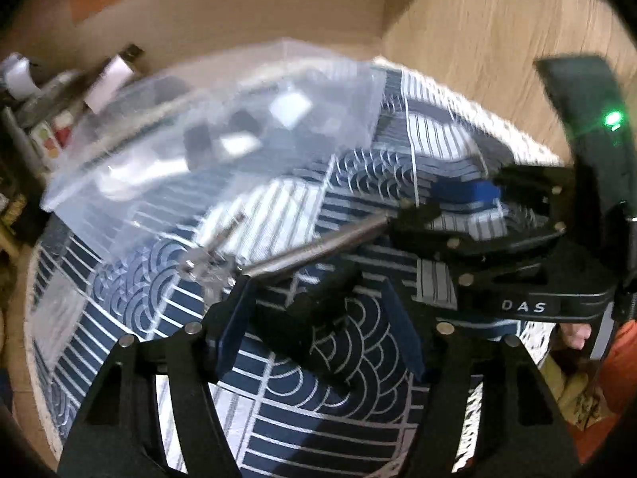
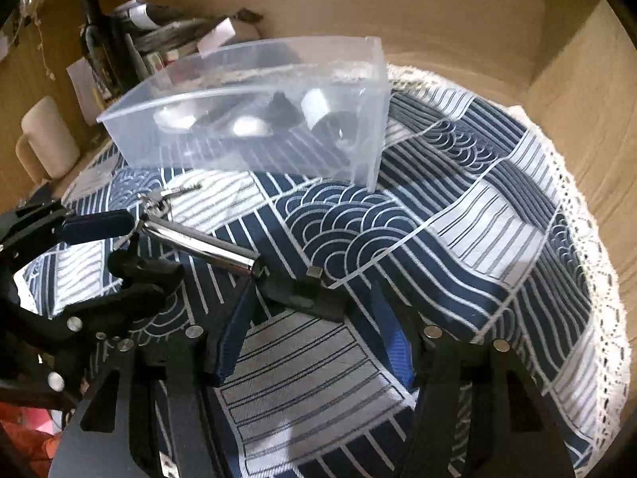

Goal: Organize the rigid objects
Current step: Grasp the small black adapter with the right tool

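A clear plastic box (image 2: 254, 119) stands on the blue and white patterned cloth (image 2: 458, 207) and holds several small black and white objects. It also shows blurred in the left wrist view (image 1: 207, 135). A silver metal cylinder with a key ring (image 2: 203, 245) lies on the cloth in front of the box; it also shows in the left wrist view (image 1: 302, 251). A flat black block (image 2: 302, 296) lies between the open jaws of my right gripper (image 2: 310, 310). My left gripper (image 1: 318, 318) is open around the same black block (image 1: 302, 314).
The cloth covers a round table with a lace edge (image 2: 597, 279). Bottles, papers and clutter (image 2: 131, 40) stand behind the box at the left, with a cream mug (image 2: 47, 139). Wooden walls (image 2: 517, 20) lie beyond the table.
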Available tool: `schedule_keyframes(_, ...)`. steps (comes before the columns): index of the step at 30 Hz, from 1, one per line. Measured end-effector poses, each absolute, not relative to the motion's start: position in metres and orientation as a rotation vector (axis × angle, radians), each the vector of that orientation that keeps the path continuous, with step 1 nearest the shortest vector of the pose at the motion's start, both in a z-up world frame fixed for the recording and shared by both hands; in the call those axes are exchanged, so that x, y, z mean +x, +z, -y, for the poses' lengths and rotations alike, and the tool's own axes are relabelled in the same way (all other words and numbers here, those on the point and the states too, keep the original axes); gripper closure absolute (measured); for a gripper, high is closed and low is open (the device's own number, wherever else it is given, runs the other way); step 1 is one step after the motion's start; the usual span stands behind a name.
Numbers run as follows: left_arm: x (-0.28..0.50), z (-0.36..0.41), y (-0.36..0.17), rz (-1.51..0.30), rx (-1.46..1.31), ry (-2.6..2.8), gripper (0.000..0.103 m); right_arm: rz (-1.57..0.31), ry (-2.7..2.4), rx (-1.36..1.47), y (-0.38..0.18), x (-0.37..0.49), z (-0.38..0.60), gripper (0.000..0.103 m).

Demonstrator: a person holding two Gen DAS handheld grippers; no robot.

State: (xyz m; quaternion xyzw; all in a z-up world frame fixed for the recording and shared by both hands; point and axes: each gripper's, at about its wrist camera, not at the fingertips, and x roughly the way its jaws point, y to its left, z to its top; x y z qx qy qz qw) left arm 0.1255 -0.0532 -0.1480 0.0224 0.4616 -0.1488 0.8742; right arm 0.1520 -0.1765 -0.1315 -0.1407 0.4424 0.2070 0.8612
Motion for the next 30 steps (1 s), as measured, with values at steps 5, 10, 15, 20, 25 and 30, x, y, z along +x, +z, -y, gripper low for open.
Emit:
schedule_keyframes(5, 0.123, 0.051, -0.151, -0.961, 0.047, -0.315, 0.063, -0.902, 0.414, -0.320, -0.132, 0.148, 0.174, 0.059)
schedule_keyframes(10, 0.116, 0.043, -0.145, -0.929, 0.024, -0.291, 0.065, -0.896, 0.404, -0.298, -0.129, 0.148, 0.183, 0.061)
schedule_keyframes(15, 0.109, 0.028, -0.127, -0.868, -0.025, -0.256, 0.065, -0.865, 0.396, -0.269, -0.118, 0.144, 0.188, 0.061)
schedule_keyframes(20, 0.104, 0.012, -0.099, -0.781, -0.054, -0.211, 0.065, -0.791, 0.393, -0.242, -0.092, 0.139, 0.189, 0.061)
schedule_keyframes(25, 0.106, -0.007, -0.070, -0.690, -0.070, -0.142, 0.065, -0.695, 0.396, -0.233, -0.063, 0.141, 0.184, 0.061)
schedule_keyframes(30, 0.120, -0.025, -0.044, -0.621, -0.089, -0.070, 0.065, -0.617, 0.412, -0.203, -0.039, 0.155, 0.174, 0.061)
